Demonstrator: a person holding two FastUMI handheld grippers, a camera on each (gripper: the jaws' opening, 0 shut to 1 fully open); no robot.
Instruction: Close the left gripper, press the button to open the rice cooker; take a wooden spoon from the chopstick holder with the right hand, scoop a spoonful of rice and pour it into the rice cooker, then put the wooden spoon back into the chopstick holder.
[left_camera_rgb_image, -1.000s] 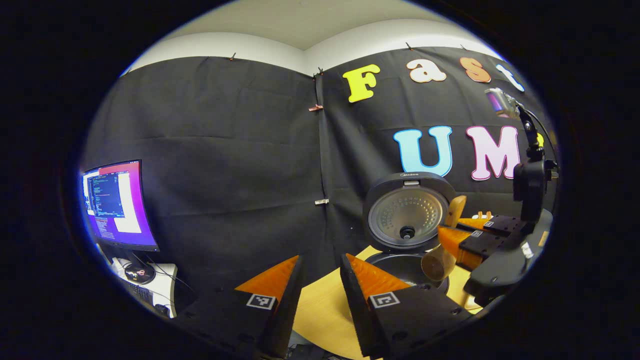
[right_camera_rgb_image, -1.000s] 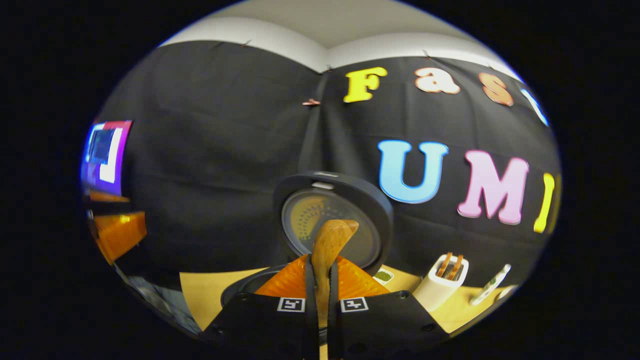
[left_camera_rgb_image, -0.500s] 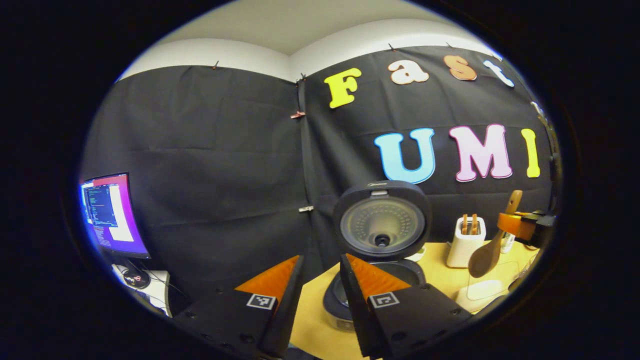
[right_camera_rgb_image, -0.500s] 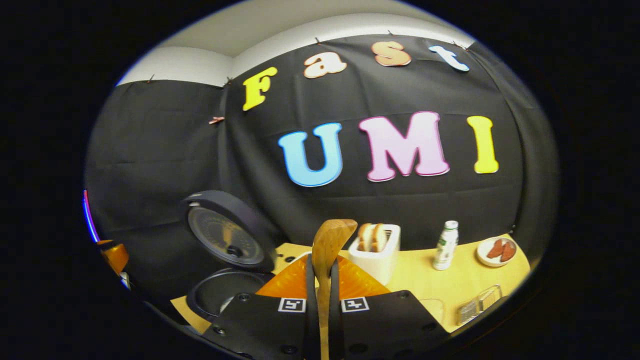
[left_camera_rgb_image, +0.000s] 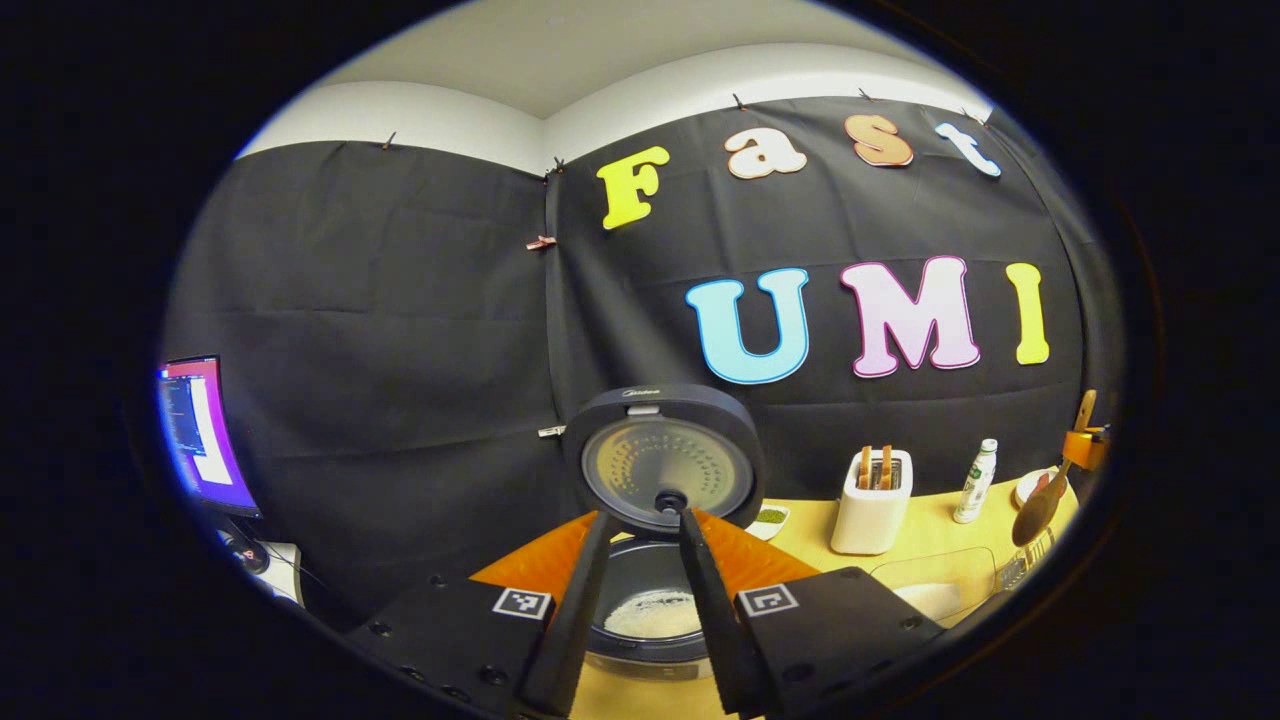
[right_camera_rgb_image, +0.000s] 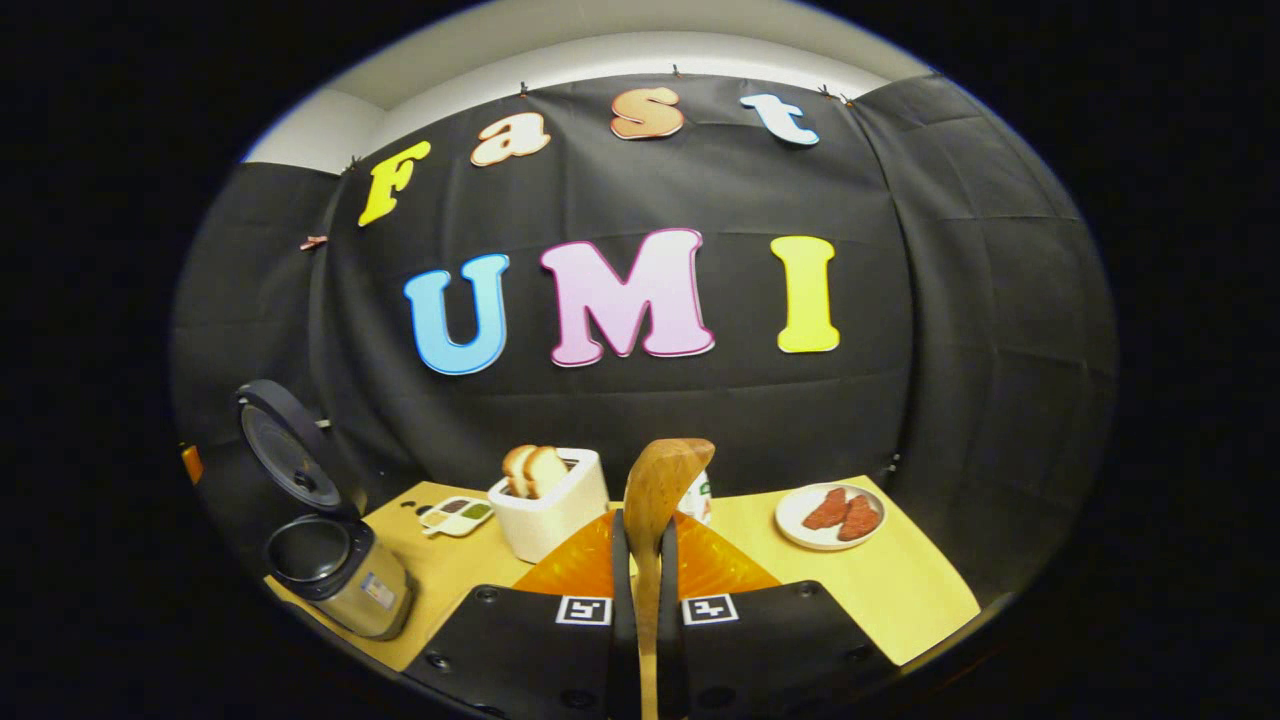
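The right gripper (right_camera_rgb_image: 640, 560) is clamped on the spoon (right_camera_rgb_image: 660, 485), a light-brown wooden one whose handle runs up between the two fingers, long axis upright, its bowl on top and curled to the right. It hangs above the table (right_camera_rgb_image: 900, 590), right of the holder (right_camera_rgb_image: 550, 505) and well apart from the cooker (right_camera_rgb_image: 335, 565), which stands with its lid up. The left gripper (left_camera_rgb_image: 640, 530), fingers a little apart and holding nothing, looks into the cooker (left_camera_rgb_image: 650, 610), where white rice (left_camera_rgb_image: 652, 612) lies in the pot.

Black cloth wall (left_camera_rgb_image: 400, 330), wooden table (right_camera_rgb_image: 900, 580).
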